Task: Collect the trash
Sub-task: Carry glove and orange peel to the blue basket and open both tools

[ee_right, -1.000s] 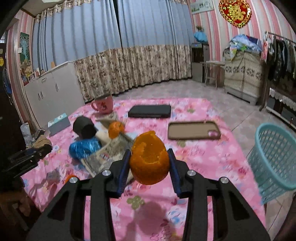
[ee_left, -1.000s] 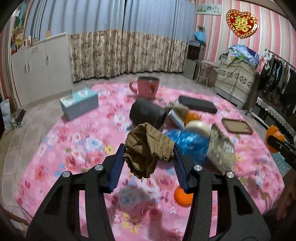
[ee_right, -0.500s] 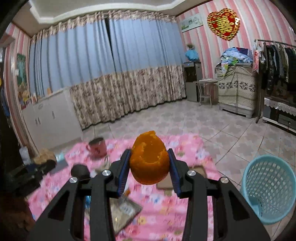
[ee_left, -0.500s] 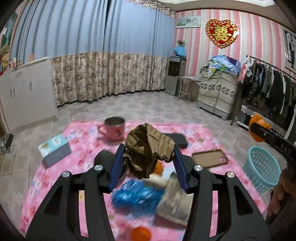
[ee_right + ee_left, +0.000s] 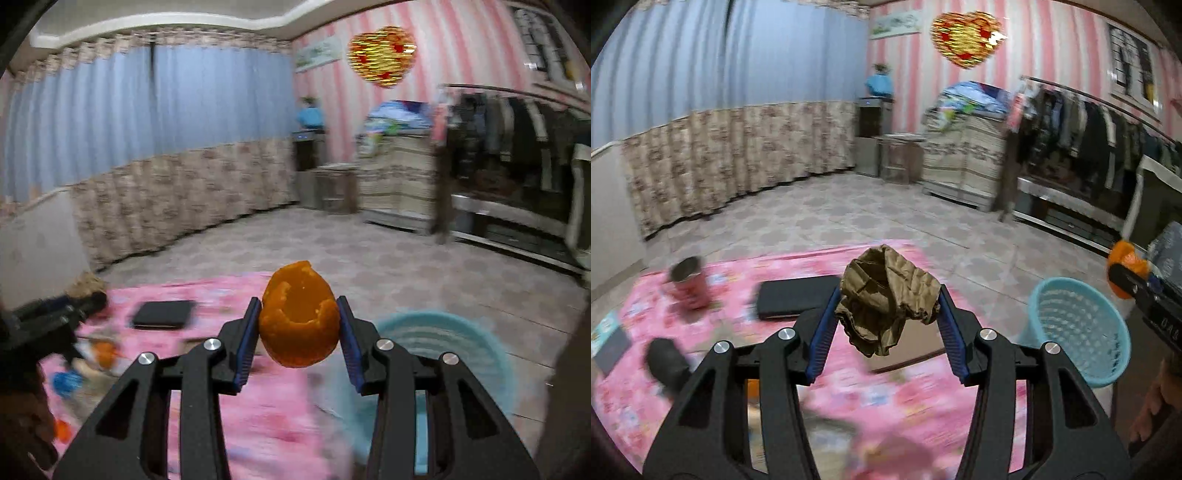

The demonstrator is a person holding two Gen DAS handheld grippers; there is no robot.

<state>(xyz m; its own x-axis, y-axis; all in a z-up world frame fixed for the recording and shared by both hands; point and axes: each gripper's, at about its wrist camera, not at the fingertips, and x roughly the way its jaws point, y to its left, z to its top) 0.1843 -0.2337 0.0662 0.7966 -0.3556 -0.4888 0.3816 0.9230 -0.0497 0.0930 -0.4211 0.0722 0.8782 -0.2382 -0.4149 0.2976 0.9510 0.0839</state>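
Near the blue basket (image 5: 1078, 332): left gripper (image 5: 886, 314) clamps crumpled brown paper (image 5: 886, 295); right gripper (image 5: 297, 326) clamps orange peel (image 5: 299, 325).

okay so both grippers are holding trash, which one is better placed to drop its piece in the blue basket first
Probably the right. The right gripper, clamped on the orange peel, has the blue basket just ahead and below. From the left gripper, holding crumpled brown paper, it sits well off to the side.
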